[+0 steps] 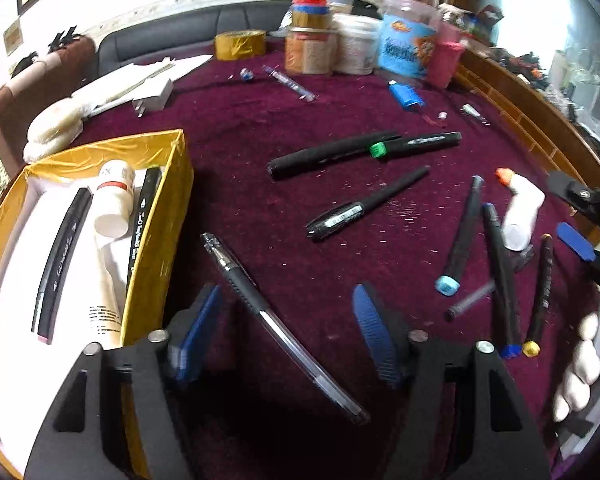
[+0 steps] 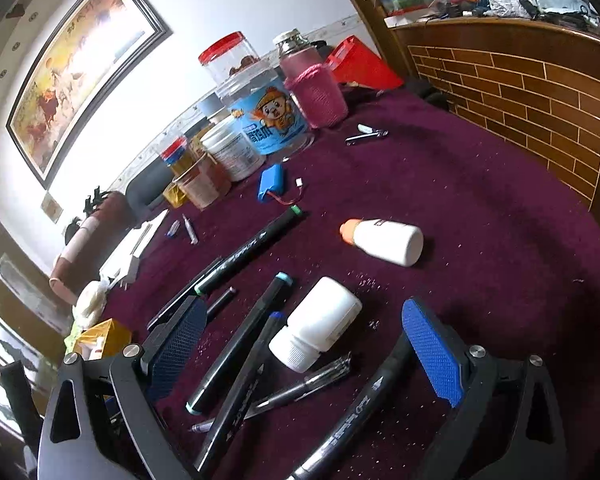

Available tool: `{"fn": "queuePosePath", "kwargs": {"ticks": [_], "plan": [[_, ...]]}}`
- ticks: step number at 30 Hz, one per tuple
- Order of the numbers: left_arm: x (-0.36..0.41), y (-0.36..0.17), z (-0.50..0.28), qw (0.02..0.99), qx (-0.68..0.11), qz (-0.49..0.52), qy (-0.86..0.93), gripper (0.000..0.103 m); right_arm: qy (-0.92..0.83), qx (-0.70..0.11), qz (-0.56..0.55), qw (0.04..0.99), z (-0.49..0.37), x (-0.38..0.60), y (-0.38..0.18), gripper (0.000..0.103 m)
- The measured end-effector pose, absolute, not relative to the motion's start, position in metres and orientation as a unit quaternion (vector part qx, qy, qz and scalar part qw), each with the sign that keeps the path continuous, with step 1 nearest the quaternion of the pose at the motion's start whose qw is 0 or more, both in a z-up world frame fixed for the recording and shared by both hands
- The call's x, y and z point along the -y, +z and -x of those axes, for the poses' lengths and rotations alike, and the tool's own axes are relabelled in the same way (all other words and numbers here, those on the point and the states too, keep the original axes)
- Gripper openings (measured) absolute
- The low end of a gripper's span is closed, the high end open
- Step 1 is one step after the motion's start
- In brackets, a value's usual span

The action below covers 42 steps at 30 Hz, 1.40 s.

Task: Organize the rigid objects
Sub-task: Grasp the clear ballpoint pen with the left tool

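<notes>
The left tongs [image 1: 284, 332] are spread wide and grip nothing; a clear pen [image 1: 276, 320] lies on the bench [image 1: 260, 128] right between the 2 blue pads, its long axis running diagonally from far left to near right, so it crosses the gap at a slant rather than square to the pads; whether either pad touches it I cannot tell. Just left stands the yellow box [image 1: 156, 240], already holding 2 markers, a white bottle and a tube. The right tongs [image 2: 312, 340] are also wide open and empty, low over a heap of markers with a capless white bottle [image 2: 320, 324] between the pads, its mouth pointing near; a second white bottle with an orange tip [image 2: 384, 240] lies farther off. My guess is that the left tongs, nearer both pen and box, should twist to square up across the pen's barrel before closing, then carry it left into the box.
</notes>
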<state>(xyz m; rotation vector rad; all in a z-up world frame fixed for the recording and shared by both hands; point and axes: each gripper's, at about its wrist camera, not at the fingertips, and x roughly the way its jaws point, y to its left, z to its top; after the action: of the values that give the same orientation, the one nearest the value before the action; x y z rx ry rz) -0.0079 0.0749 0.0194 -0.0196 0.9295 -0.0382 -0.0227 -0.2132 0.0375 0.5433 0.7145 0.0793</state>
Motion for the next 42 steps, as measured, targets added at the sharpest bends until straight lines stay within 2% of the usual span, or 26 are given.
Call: {"fn": "queuePosePath", "kwargs": {"ticks": [7, 16, 20, 21, 23, 26, 29, 31, 33, 35, 36, 37, 38, 39, 42], "plan": [[-0.086, 0.047, 0.04, 0.908, -0.413, 0.051, -0.048, 0.059, 0.047, -0.344, -0.265, 0.9, 0.026, 0.212, 0.038, 0.096], [-0.064, 0.016, 0.025, 0.872, -0.484, 0.031, -0.065, 0.059, 0.04, -0.347, -0.265, 0.899, 0.024, 0.214, 0.037, 0.096], [-0.059, 0.011, 0.003, 0.882, -0.47, 0.006, -0.033, 0.057, 0.037, -0.348, -0.263, 0.899, 0.024, 0.214, 0.036, 0.096], [-0.061, 0.01, -0.001, 0.884, -0.466, 0.012, -0.037, 0.04, 0.035, -0.348, -0.261, 0.9, 0.024, 0.214, 0.036, 0.096], [-0.06, 0.009, -0.003, 0.889, -0.456, 0.005, -0.048, 0.021, 0.035, -0.35, -0.261, 0.899, 0.023, 0.214, 0.035, 0.096], [-0.062, 0.011, 0.008, 0.889, -0.452, 0.004, -0.076, 0.016, 0.037, -0.356, -0.259, 0.897, 0.021, 0.213, 0.033, 0.096], [-0.066, 0.012, 0.012, 0.887, -0.453, 0.01, -0.082, 0.017, 0.04, -0.361, -0.254, 0.896, 0.018, 0.211, 0.032, 0.096], [-0.065, 0.012, 0.008, 0.886, -0.457, 0.015, -0.073, 0.025, 0.038, -0.362, -0.248, 0.898, 0.018, 0.209, 0.032, 0.096], [-0.063, 0.013, 0.0, 0.887, -0.457, 0.026, -0.064, 0.049, 0.034, -0.361, -0.244, 0.899, 0.019, 0.209, 0.032, 0.096], [-0.053, 0.012, -0.008, 0.889, -0.454, 0.014, -0.062, 0.051, 0.031, -0.361, -0.243, 0.9, 0.019, 0.209, 0.032, 0.096], [-0.049, 0.01, -0.01, 0.891, -0.449, 0.004, -0.062, 0.046, 0.03, -0.361, -0.241, 0.9, 0.019, 0.209, 0.032, 0.096], [-0.045, 0.008, -0.012, 0.895, -0.442, -0.006, -0.058, 0.035, 0.03, -0.362, -0.241, 0.9, 0.019, 0.209, 0.032, 0.096], [-0.044, 0.007, -0.014, 0.898, -0.436, -0.009, -0.057, 0.018, 0.03, -0.362, -0.24, 0.9, 0.019, 0.209, 0.032, 0.096], [-0.047, 0.008, -0.013, 0.899, -0.433, -0.003, -0.06, 0.011, 0.03, -0.361, -0.238, 0.901, 0.019, 0.208, 0.032, 0.096], [-0.068, 0.013, -0.009, 0.888, -0.446, 0.063, -0.093, 0.005, 0.023, -0.358, -0.221, 0.907, 0.019, 0.203, 0.037, 0.096]]}}
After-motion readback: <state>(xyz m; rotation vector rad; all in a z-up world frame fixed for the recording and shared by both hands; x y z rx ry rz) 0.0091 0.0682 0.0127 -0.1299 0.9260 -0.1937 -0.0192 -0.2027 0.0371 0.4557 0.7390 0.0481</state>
